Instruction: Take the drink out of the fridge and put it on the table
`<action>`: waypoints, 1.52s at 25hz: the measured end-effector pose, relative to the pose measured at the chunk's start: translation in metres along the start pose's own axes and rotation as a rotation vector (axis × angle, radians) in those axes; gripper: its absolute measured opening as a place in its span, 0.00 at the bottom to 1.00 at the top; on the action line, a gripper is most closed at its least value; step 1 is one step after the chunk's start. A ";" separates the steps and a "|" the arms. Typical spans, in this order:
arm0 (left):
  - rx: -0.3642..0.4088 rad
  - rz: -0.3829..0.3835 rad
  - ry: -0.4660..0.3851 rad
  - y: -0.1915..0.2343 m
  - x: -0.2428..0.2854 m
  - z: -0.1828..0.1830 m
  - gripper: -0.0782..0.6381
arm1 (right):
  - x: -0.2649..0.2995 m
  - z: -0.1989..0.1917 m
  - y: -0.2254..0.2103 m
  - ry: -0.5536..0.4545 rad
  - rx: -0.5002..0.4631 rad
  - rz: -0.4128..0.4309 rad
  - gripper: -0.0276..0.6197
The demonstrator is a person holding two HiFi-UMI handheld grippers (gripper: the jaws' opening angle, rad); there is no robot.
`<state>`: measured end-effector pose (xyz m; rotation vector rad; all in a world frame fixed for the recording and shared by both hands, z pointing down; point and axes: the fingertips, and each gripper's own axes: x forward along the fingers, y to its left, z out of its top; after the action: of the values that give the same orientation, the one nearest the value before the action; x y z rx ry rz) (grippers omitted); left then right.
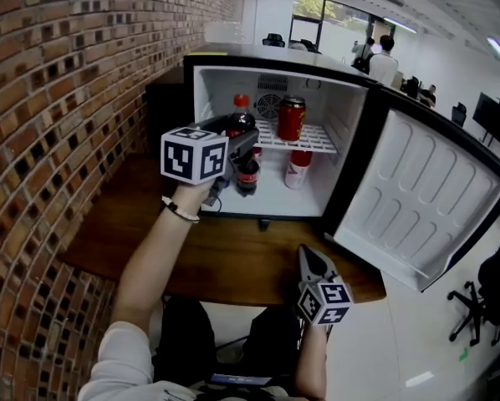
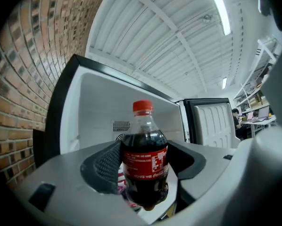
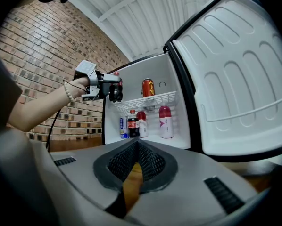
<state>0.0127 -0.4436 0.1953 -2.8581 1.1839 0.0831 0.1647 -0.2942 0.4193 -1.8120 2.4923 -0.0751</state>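
My left gripper (image 1: 238, 143) is shut on a cola bottle (image 1: 240, 122) with a red cap and red label, held up in front of the open mini fridge (image 1: 206, 62). In the left gripper view the bottle (image 2: 145, 161) stands upright between the two dark pads, which press on its sides. The right gripper view shows the held bottle (image 3: 115, 92) level with the wire shelf. Above the wooden table (image 1: 233, 261), near its front edge, my right gripper (image 1: 306, 256) is shut with nothing in it.
A red can (image 1: 291, 119) stands on the wire shelf (image 1: 310, 139). On the fridge floor are another cola bottle (image 3: 133, 124), a blue can (image 3: 124, 127) and a pink bottle (image 3: 165, 122). The fridge door (image 1: 421, 199) hangs open at right. A brick wall (image 1: 58, 98) runs along the left.
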 end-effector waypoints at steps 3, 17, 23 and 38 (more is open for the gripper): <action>-0.011 -0.008 0.001 -0.005 -0.020 -0.020 0.53 | 0.001 0.000 0.005 0.000 -0.004 0.009 0.07; -0.090 0.088 0.070 0.022 -0.103 -0.163 0.53 | 0.003 -0.001 0.015 0.010 -0.013 0.021 0.07; -0.106 0.169 0.103 0.045 -0.130 -0.209 0.53 | 0.006 -0.004 0.018 0.017 -0.012 0.026 0.07; -0.062 0.267 0.080 0.071 -0.153 -0.248 0.53 | 0.005 -0.005 0.015 0.024 -0.020 0.018 0.07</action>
<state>-0.1377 -0.4019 0.4516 -2.7595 1.5996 0.0155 0.1482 -0.2946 0.4231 -1.8065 2.5344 -0.0725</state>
